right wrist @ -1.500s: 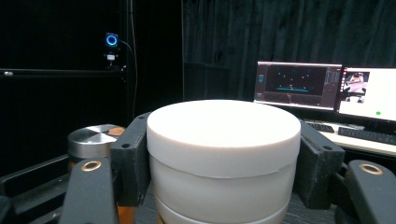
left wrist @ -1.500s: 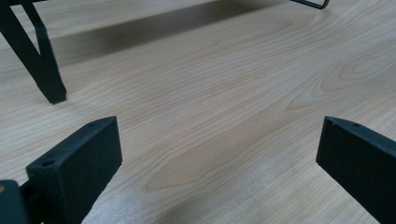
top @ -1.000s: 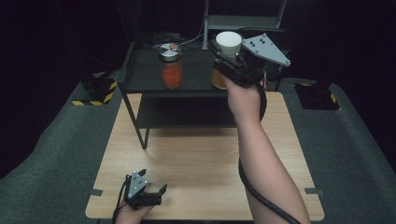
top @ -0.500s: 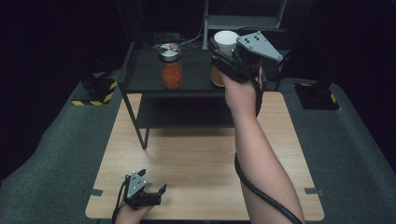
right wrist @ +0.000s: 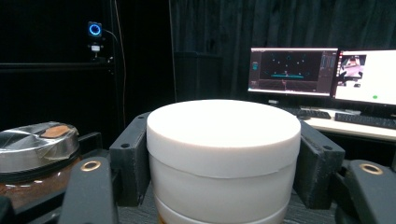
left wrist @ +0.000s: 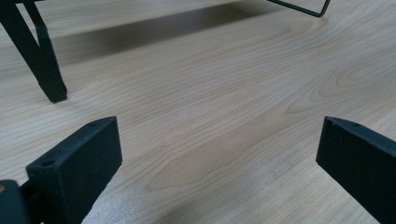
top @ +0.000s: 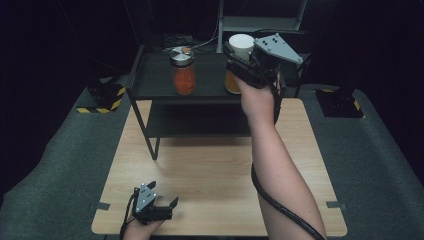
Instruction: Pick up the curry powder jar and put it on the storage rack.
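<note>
Shifted a little leftward along the black shelf (top: 200,85) since a second ago: right gripper (top: 239,56) and its forearm, white lid included; left gripper (top: 159,204) unmoved low on the wooden table (top: 210,165).

Clamped now on the white-lidded jar (top: 235,70), right gripper (right wrist: 224,154) with one black jaw pressed against each side of the white lid (right wrist: 224,135). Orange contents visible just below the jaws in the high view. Jar bottom hidden behind the hand, so resting on the shelf or just lifted off it: cannot tell. Beside the grasp, to the gripper's left, a second jar with a silver lid (right wrist: 37,140), close but apart, also orange-filled (top: 183,75).

Released and idle, left gripper (left wrist: 210,154): jaws spread wide over bare wood, nothing between them, a shelf leg (left wrist: 42,65) ahead and off to one side.

Step in hand, by judgement: firm hold on the lid taken, either for carrying the jar off the shelf or for twisting the lid.

Next move likely calls for a steady upright lift, clear of the silver-lidded neighbour, then down toward the table where the free gripper waits to brace the glass body. Grip on the lid alone: some risk of the lid turning or slipping under the jar's weight.
</note>
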### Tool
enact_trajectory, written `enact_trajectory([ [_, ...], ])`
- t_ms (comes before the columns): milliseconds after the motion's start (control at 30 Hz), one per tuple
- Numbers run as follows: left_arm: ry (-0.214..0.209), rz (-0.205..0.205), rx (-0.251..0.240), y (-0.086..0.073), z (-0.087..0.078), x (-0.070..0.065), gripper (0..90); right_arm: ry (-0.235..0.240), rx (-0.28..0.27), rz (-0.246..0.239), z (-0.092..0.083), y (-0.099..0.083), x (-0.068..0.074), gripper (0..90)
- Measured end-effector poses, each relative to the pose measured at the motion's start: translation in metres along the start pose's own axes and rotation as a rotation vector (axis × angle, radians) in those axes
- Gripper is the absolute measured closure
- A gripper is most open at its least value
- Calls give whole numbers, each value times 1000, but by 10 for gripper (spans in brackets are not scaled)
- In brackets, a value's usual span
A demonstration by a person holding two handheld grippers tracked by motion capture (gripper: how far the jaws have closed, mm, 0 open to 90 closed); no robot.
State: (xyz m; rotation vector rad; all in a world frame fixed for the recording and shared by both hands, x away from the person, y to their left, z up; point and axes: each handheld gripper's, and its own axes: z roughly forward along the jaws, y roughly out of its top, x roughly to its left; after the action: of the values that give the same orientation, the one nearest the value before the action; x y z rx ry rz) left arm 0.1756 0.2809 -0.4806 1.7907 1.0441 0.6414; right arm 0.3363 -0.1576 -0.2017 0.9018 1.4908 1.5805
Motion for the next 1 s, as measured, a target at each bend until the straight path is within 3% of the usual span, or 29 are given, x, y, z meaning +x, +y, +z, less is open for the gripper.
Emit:
enact_trajectory([
  [500, -1, 1, 1, 0, 0, 0, 4, 9, 19, -3, -2, 5, -3, 318],
  [733, 0, 2, 1, 0, 0, 0, 5, -2, 36, -3, -3, 5, -4, 196],
  [900, 1, 7, 3, 1, 0, 0, 5, 9, 36, -3, -6, 5, -4, 23],
  [1000, 3, 9, 5, 1, 0, -1, 5, 19, 32, -29, -10, 4, -1, 1],
])
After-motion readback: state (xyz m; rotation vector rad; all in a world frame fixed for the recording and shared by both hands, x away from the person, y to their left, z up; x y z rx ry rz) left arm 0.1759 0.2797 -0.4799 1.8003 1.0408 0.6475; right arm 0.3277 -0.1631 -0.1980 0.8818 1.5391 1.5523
